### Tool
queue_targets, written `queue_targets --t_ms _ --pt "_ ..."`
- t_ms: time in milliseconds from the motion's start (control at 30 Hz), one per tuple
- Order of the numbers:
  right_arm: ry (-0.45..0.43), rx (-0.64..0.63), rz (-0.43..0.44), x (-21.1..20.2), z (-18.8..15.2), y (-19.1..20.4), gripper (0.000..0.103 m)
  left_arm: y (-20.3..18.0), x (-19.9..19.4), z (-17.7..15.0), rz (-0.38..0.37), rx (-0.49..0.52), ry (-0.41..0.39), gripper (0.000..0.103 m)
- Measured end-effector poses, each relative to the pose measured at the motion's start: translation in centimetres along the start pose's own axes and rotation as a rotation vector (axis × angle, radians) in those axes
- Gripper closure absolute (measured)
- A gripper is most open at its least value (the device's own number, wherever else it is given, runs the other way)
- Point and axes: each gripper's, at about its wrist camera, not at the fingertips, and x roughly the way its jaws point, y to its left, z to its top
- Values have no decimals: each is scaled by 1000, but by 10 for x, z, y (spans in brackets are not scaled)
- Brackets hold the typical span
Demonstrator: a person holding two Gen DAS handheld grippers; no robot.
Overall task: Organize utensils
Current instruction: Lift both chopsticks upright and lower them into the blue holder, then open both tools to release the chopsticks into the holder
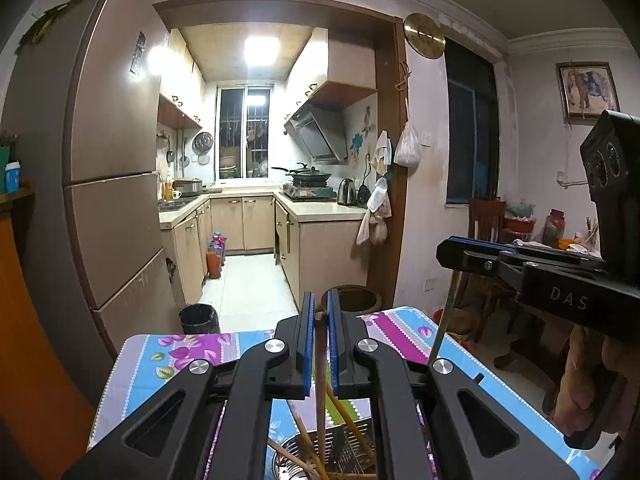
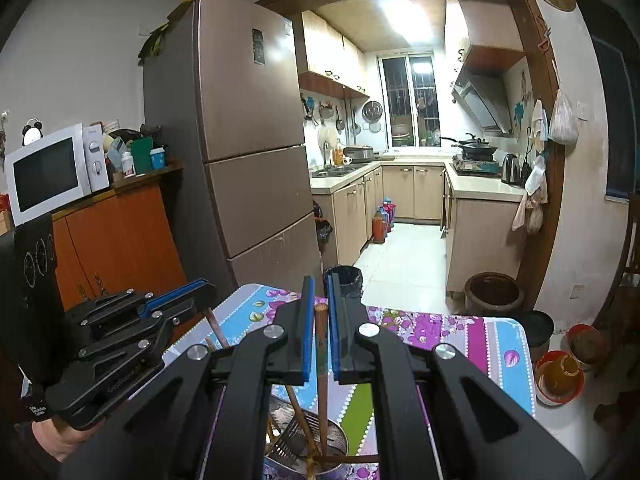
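My left gripper (image 1: 320,312) is shut on a brown wooden chopstick (image 1: 321,392) that stands upright and reaches down into a perforated metal utensil holder (image 1: 304,454) holding several more chopsticks. My right gripper (image 2: 321,300) is shut on a thicker wooden utensil handle (image 2: 321,352) that stands in the same metal holder (image 2: 338,440). The right gripper also shows at the right of the left wrist view (image 1: 472,256), with a thin stick hanging below it. The left gripper shows at the left of the right wrist view (image 2: 176,300).
The holder stands on a small table with a floral cloth (image 1: 192,348), also seen in the right wrist view (image 2: 472,332). Beyond it are a black bin (image 1: 199,318), a brown crock (image 2: 494,292), a tall fridge (image 2: 256,128) and the kitchen doorway. Red bowls (image 2: 560,376) sit on the floor right.
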Motion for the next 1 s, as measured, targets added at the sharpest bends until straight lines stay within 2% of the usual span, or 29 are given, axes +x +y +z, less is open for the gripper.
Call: queue_targets --t_ms 67,167,233,300,467,633,733,867,1000 --pt "8 1 3 2 -1 0 98 2 2 -2 8 -3 12 94" --pt "12 -3 2 2 -1 2 97 3 1 -1 21 -3 8 70" --pt "14 -3 2 2 -1 1 94 5 0 -1 28 -5 5 63" --pt "8 -1 -1 0 -1 1 85 6 -2 -3 38 -8 3 57" --pt "-6 7 -4 -7 -2 2 77 6 -7 -4 48 -5 2 54" --pt "-29 20 -19 -26 -6 3 61 3 -19 -7 51 -4 -7 49" --pt "-51 8 -34 -47 -10 8 52 -1 -37 -10 46 -17 -23 43" --pt "-84 -6 -48 -79 -16 17 36 -10 -60 -17 59 20 -42 39" --pt "-108 -29 -53 -120 -28 29 29 -22 -91 -27 59 54 -71 34"
